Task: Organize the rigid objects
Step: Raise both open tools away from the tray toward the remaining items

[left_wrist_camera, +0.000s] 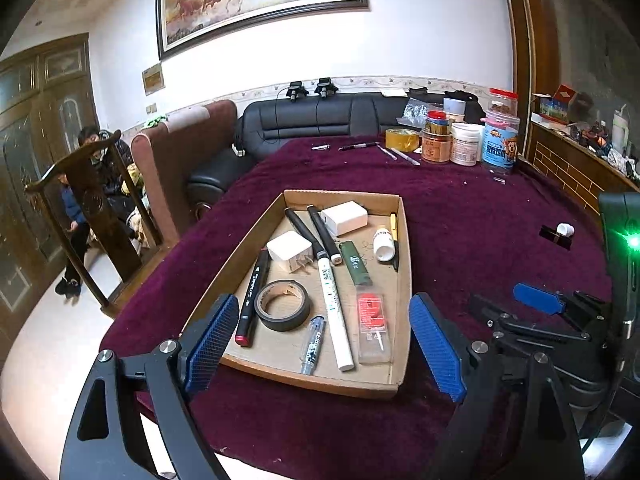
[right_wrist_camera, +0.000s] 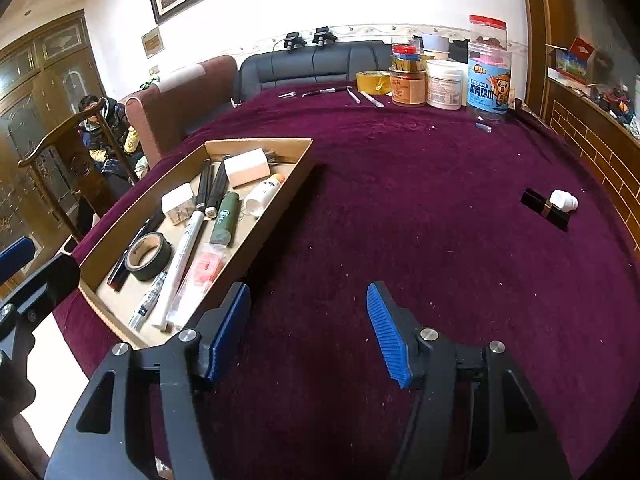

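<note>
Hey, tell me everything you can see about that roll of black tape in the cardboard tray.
The roll of black tape is a ring of matte black tape wound on a pale cardboard core that bears some faint print. It lies flat on the floor of the cardboard tray, near its front end, with the tray floor showing through its hole. A black marker with a red end lies along one side and a long white pen along the other. Neither gripper touches it.

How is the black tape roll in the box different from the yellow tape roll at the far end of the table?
The black tape roll lies flat inside the cardboard box among pens; the yellow tape roll sits out on the purple cloth beside the jars. The black roll is dark and matte, the yellow roll glossy. The black roll's open core faces up at the left wrist camera, while the yellow roll shows more of its side. Both are ring-shaped and untouched.
</note>
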A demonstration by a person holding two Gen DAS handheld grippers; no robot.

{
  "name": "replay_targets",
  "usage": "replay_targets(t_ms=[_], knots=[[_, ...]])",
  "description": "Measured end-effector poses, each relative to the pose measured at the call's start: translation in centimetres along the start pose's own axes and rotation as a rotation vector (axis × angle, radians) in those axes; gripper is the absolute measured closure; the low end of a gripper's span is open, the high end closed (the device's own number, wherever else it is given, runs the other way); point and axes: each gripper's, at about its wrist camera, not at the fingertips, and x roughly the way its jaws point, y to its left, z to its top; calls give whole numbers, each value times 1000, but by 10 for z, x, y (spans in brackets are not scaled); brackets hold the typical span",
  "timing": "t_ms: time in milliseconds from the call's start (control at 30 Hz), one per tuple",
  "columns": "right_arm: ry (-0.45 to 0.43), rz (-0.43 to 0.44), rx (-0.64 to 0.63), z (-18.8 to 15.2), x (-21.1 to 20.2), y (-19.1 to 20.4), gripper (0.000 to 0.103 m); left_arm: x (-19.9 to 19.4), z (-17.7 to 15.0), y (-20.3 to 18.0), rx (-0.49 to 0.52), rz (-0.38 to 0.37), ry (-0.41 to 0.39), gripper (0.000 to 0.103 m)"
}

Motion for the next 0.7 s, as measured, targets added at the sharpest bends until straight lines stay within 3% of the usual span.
replay_targets(t_ms=[700], knots=[[-12,-3,29,-8,-10,-17,38,-8,-2,-32,83,20,6,19]])
